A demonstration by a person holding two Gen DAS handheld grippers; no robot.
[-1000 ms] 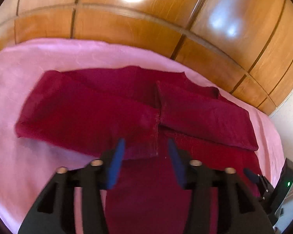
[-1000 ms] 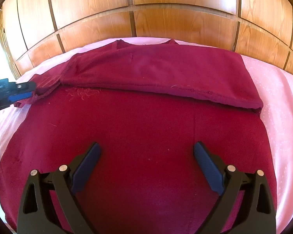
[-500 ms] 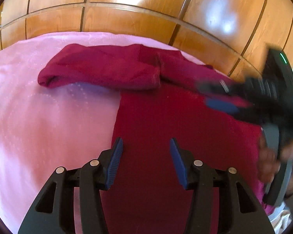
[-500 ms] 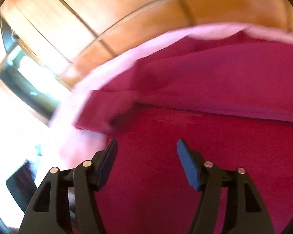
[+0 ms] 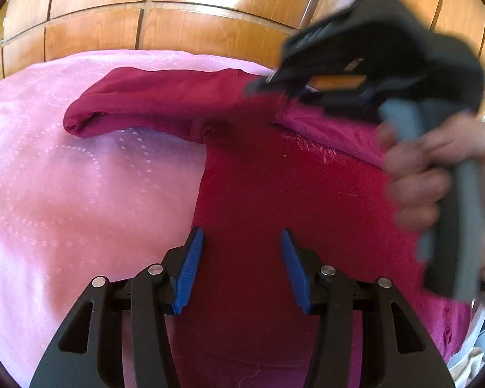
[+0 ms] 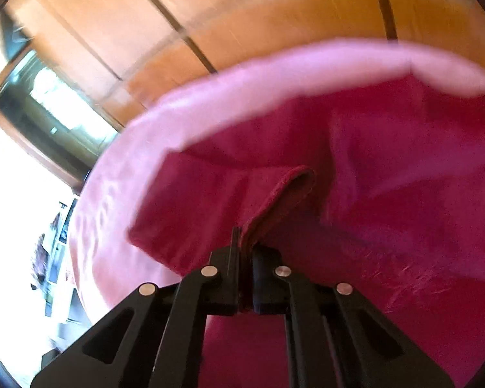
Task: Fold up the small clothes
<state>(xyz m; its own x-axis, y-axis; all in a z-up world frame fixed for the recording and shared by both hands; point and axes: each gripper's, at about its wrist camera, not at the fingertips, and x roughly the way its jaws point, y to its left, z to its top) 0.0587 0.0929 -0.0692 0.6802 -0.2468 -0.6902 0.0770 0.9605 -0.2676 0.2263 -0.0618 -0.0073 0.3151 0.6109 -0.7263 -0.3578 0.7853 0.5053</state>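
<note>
Fold in progress, sleeve stage. Landmark: the dark red garment (image 5: 294, 200), lying flat on a pink bedsheet (image 5: 80, 177).

Left of the garment, only bare sheet, printed with pale dotted curves. At the garment's near left edge hovers the left gripper (image 5: 241, 268), its blue pads spread and holding nothing; whether it touches the cloth cannot be told. At the garment's far left, one sleeve (image 5: 152, 110) is rolled across the top and ends in an open cuff over the sheet. Over the garment's right part, the right gripper (image 6: 245, 242) has its jaws pressed together on a hem edge of the cloth, lifted into a standing loop; the person's hand (image 5: 436, 174) grips its grey handle. Both views are motion-blurred here.

Judged step: the pinched edge is being carried across the body of the garment. The next move likely calls for laying that edge flat and square, then releasing; the free left tool could pin the body so it does not drag.

Beyond the garment, glossy wooden panelling (image 5: 177, 16); further left in the right wrist view, a bright window (image 6: 48, 103).
</note>
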